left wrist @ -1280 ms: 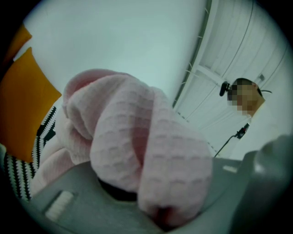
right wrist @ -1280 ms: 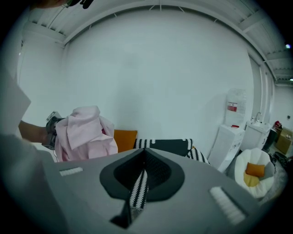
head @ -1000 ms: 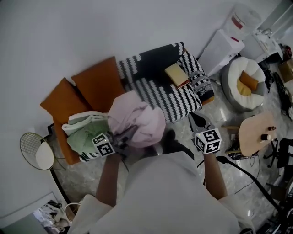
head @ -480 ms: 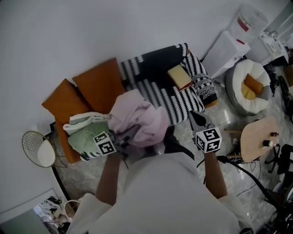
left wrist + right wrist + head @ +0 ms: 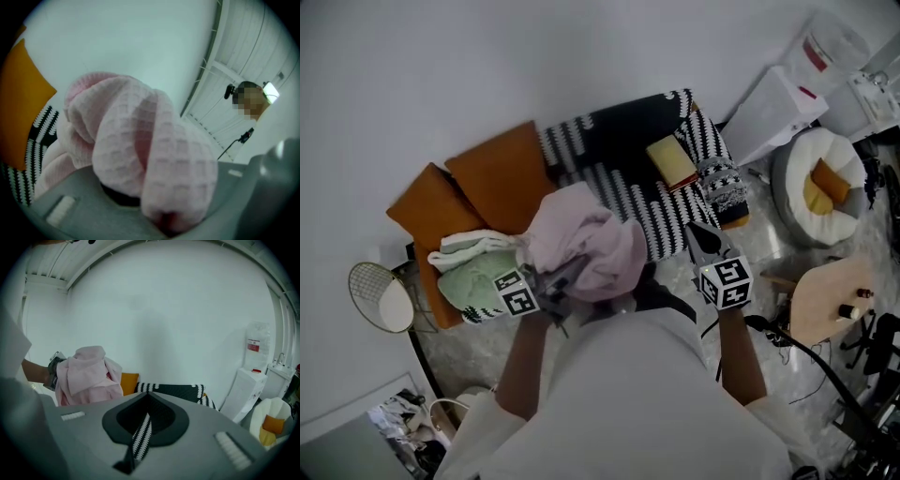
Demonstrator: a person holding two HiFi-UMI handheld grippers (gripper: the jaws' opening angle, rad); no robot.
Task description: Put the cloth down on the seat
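Pink cloth [image 5: 586,246]: bunched, clenched in left gripper [image 5: 567,272] fingers, held in air above sofa seat [image 5: 670,217] with striped blanket [image 5: 619,187]. Right gripper [image 5: 705,242]: fingers pressed together, empty, right of cloth. Green cloth [image 5: 473,277]: on seat, left end.

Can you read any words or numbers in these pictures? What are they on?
No text is readable.
On the tall white plastic container, a red label: too blurred to read.
On the right tool, the cube: black-and-white square patterns only, no words.
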